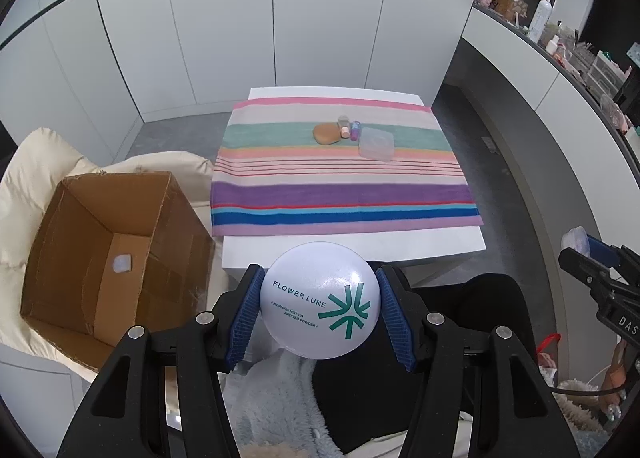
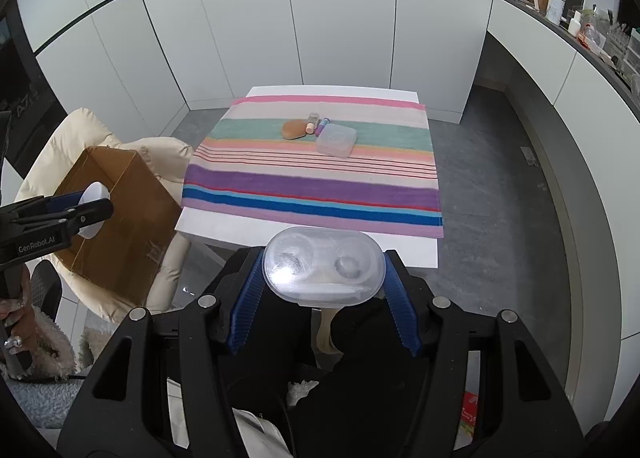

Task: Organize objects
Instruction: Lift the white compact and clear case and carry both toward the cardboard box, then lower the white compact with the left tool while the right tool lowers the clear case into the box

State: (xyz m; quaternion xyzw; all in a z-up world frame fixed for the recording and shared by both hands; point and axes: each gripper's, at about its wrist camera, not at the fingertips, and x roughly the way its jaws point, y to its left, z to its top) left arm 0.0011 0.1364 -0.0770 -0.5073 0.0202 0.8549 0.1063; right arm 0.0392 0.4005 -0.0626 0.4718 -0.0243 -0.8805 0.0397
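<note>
Powder compact (image 1: pixel 320 300) between left gripper (image 1: pixel 322 312) pads

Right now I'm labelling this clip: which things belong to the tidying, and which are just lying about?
Job:
left gripper, holding powder compact
right gripper, holding clear case
cardboard box
clear lidded box
tan pouch

Lying about:
counter clutter
cream cushion

Cardboard box (image 1: pixel 100 250) open at top w/ one small item (image 1: pixel 122 263) inside; towel (image 1: pixel 344 174) front bare, items (image 1: pixel 354 134) clustered at back.
</note>
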